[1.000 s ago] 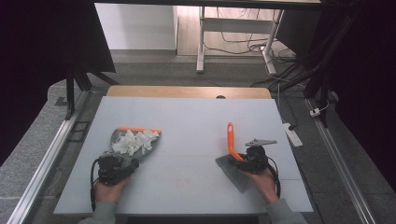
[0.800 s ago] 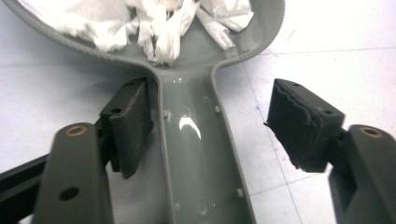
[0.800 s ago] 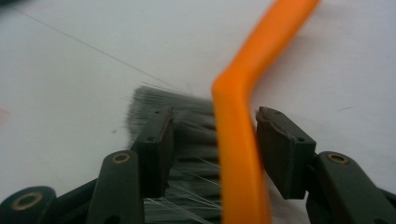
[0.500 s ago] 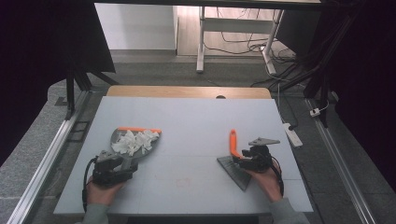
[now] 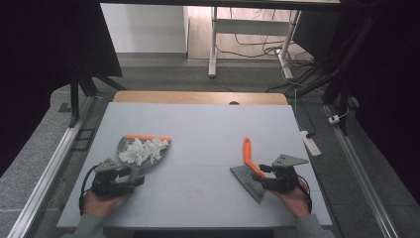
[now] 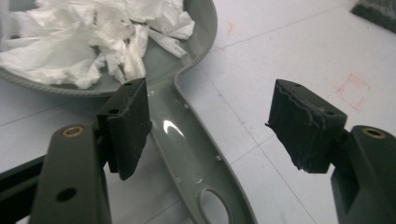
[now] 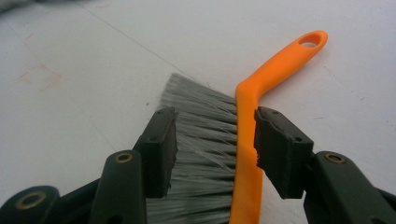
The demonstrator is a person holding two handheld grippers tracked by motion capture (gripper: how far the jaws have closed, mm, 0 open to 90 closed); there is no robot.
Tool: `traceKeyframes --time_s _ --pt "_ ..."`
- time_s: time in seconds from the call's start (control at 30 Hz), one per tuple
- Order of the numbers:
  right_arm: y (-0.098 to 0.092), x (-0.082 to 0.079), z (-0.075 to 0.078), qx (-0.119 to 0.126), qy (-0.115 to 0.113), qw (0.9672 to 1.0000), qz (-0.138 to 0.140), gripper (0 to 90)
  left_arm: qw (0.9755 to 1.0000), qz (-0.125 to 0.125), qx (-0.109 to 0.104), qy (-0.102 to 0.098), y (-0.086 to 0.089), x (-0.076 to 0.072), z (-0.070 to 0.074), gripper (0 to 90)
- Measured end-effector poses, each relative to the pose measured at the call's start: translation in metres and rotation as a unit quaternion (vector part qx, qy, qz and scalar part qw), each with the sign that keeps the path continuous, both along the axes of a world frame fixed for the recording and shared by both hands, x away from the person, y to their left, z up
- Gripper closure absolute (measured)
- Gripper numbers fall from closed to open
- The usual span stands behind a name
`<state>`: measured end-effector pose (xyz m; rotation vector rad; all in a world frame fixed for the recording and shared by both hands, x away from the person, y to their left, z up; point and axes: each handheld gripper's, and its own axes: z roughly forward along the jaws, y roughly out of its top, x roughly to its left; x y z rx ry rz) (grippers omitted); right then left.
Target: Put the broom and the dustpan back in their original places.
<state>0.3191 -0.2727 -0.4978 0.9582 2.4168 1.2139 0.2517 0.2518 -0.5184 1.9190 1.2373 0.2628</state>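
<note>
A grey dustpan (image 5: 128,147) with an orange lip lies at the table's left, heaped with white torn paper (image 5: 143,149). Its handle (image 6: 187,140) lies flat between the wide-apart jaws of my left gripper (image 5: 134,179) (image 6: 210,121); they have just been opening, then eased in a little, and the pads do not clamp it. At the right, a brush with an orange handle (image 5: 246,148) (image 7: 261,84) and grey bristles (image 7: 201,126) rests on the table. My right gripper (image 5: 260,179) (image 7: 215,144) straddles it; its jaws have just been opening.
The pale table (image 5: 208,119) has a wooden strip along its far edge. A faint red square mark (image 6: 355,88) sits on the surface between the dustpan and the brush. A white power strip (image 5: 309,141) lies off the right edge.
Both grippers' jaws have spread wider around the dustpan handle and the brush. The right hand has drawn back a little toward the near right; the dustpan and brush lie where they were.
</note>
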Motion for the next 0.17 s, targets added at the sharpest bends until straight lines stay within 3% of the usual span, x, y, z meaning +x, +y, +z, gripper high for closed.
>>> traceKeyframes --time_s 0.17 --pt "0.0016 -0.003 0.001 -0.004 -0.013 0.9999 0.01 49.2 1.0 0.006 0.002 -0.006 0.0007 -0.0032 0.0019 29.9"
